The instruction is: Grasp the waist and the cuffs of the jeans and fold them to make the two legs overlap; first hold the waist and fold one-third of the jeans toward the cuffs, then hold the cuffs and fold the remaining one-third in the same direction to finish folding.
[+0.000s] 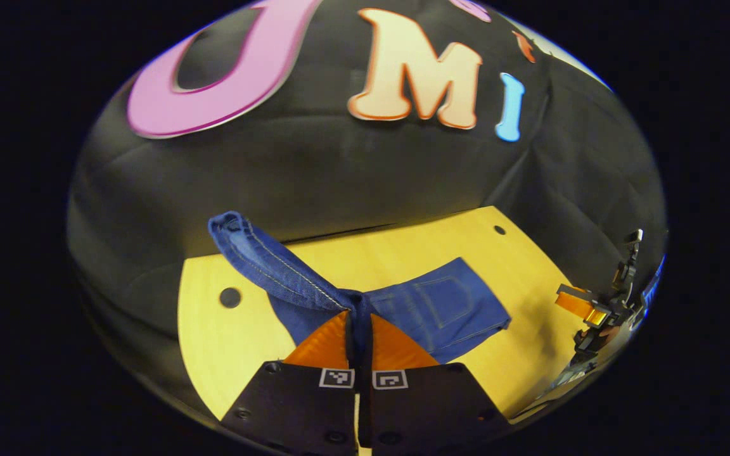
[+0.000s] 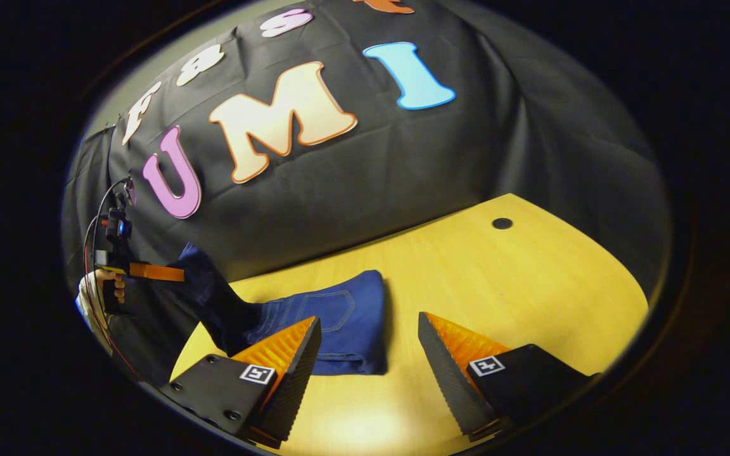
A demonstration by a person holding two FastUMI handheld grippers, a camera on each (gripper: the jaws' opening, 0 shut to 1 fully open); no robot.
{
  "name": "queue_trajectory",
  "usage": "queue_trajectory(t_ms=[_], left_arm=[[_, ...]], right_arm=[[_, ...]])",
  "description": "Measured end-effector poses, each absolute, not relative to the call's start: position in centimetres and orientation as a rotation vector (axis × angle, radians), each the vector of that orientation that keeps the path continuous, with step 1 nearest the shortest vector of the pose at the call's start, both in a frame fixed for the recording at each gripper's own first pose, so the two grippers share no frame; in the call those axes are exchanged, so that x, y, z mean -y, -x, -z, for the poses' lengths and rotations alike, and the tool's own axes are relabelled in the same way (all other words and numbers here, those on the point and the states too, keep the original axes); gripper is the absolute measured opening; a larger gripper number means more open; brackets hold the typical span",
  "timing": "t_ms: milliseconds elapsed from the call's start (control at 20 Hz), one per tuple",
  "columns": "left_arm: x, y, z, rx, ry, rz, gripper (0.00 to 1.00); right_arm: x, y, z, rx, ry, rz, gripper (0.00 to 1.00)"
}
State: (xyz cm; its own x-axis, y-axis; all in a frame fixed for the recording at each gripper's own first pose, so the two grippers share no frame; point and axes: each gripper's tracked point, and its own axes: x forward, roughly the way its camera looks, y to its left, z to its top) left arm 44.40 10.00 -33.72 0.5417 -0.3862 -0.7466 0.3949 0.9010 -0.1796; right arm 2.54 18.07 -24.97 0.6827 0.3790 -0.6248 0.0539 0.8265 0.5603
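The blue jeans [image 1: 447,304] lie folded on the yellow table [image 1: 403,253], back pocket facing up. My left gripper [image 1: 358,332] is shut on a bunch of denim, and the cuff end [image 1: 235,231] stands lifted above the table to its left. In the right gripper view the folded jeans [image 2: 346,323] rest just beyond my right gripper [image 2: 368,354], which is open above the table with nothing between its fingers. Farther left there, a hand holds the left gripper [image 2: 153,272] with the dark leg cloth [image 2: 213,297] rising up to it. The right gripper [image 1: 593,310] hovers at the table's right edge.
Round cable holes sit in the table [image 2: 530,285], one at the left [image 1: 230,297] and one at the far right corner [image 2: 502,223]. Black cloth walls close in behind the table. Bare tabletop spreads to the right of the jeans.
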Motion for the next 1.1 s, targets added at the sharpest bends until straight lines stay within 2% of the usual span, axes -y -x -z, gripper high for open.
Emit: queue_trajectory(t_ms=[350,400,450,500,600,650,700,750,800,850,950,1100], left_arm=[[4.9,-42.8,36.8,-0.948,-0.011,0.676,0.00],[6.9,-42.5,37.7,-0.960,-0.013,0.695,0.00],[7.9,-42.1,38.9,-0.975,-0.022,0.705,0.00],[8.9,-41.8,40.3,-0.995,-0.033,0.703,0.00],[10.4,-41.4,43.7,-1.048,-0.049,0.657,0.00],[11.0,-41.1,45.4,-1.065,-0.053,0.616,0.00],[11.4,-40.8,46.7,-1.081,-0.045,0.569,0.00],[12.7,-40.2,47.2,-1.092,0.004,0.553,0.00],[13.9,-39.1,46.6,-1.094,0.074,0.542,0.05],[15.1,-38.7,45.4,-1.070,0.128,0.534,0.36],[15.1,-38.9,42.5,-0.925,0.150,0.476,1.00],[12.1,-39.1,35.2,-0.648,0.125,0.363,0.96]], right_arm=[[-7.9,0.5,27.0,-0.828,-0.624,-0.020,0.95],[-6.8,0.9,27.2,-0.832,-0.626,-0.002,0.86],[-5.8,1.3,27.4,-0.833,-0.627,0.013,0.86],[-5.0,1.6,27.5,-0.834,-0.626,0.023,0.95],[-4.0,1.9,27.6,-0.833,-0.621,0.027,0.95],[-3.6,2.1,27.6,-0.832,-0.618,0.021,0.87],[-3.4,2.0,27.6,-0.831,-0.615,0.013,0.87],[-3.3,1.9,27.4,-0.829,-0.617,0.001,0.95],[-3.2,1.7,27.1,-0.823,-0.622,-0.016,0.95],[-3.2,1.4,26.7,-0.812,-0.625,-0.036,0.95],[-3.5,0.4,25.3,-0.776,-0.625,-0.091,0.95],[-4.1,-1.5,22.5,-0.691,-0.582,-0.168,0.95]])
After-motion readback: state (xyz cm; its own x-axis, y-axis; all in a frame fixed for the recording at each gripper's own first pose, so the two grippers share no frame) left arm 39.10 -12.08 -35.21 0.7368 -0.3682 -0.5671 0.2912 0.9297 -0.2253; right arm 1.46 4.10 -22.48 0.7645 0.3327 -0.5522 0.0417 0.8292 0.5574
